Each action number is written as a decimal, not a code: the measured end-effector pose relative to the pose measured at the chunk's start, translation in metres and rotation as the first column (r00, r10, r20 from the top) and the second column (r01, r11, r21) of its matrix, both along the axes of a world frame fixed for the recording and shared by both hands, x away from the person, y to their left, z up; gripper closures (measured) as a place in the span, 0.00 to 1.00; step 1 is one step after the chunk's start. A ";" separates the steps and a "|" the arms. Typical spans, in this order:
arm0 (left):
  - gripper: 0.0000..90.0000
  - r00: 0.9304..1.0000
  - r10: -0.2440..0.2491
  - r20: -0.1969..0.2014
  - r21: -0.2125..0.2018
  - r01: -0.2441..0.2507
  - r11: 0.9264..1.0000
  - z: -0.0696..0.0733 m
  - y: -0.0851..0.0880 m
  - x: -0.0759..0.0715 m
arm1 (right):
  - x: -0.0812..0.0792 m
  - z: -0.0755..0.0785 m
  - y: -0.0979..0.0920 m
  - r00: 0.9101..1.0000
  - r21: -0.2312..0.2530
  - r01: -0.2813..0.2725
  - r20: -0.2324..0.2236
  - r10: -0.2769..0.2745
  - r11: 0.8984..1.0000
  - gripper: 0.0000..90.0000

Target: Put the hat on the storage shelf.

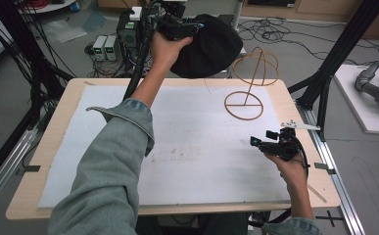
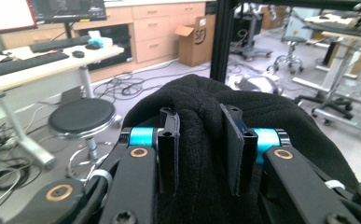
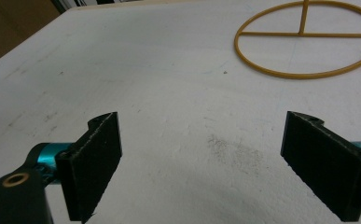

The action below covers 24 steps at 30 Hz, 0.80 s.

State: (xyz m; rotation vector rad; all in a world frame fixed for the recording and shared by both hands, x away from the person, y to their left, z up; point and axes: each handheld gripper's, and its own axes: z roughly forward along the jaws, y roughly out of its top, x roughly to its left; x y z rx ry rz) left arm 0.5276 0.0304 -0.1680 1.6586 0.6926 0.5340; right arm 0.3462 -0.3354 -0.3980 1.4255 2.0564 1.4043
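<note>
The black hat (image 2: pixel 201 100) clamped in my left gripper (image 2: pixel 201 154) is soft knitted cloth, matt and ribbed. My jaws carry black pads (image 3: pixel 96 158) with a rough, grainy, matt face, set on glossy blue metal pins and smooth black plastic arms with brass-coloured rivets. The hat stand (image 1: pixel 248 90) is thin, smooth, tan wire or wood. The table (image 1: pixel 55 127) is pale wood at its edges, covered by a matt white sheet (image 1: pixel 201 161), faintly scuffed. My sleeve (image 1: pixel 106 171) is faded denim.

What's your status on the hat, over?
Left gripper shut on black knit hat, lifted above the table's far edge. Right gripper open, empty, low over white mat. Wire hat stand bare, nothing between.
</note>
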 end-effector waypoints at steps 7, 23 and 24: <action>0.78 0.999 -0.042 0.001 -0.005 0.042 0.999 -0.003 -0.019 0.007 | -0.001 0.001 -0.002 1.000 0.012 0.003 0.000 -0.003 1.000 0.14; 0.78 0.992 -0.125 0.023 -0.050 0.126 0.991 -0.016 -0.061 0.020 | -0.007 0.001 -0.006 1.000 0.011 0.004 0.004 -0.004 1.000 0.14; 0.78 0.991 -0.131 0.024 -0.054 0.132 0.990 -0.017 -0.063 0.021 | -0.007 0.001 -0.006 1.000 0.012 0.004 0.005 -0.004 1.000 0.14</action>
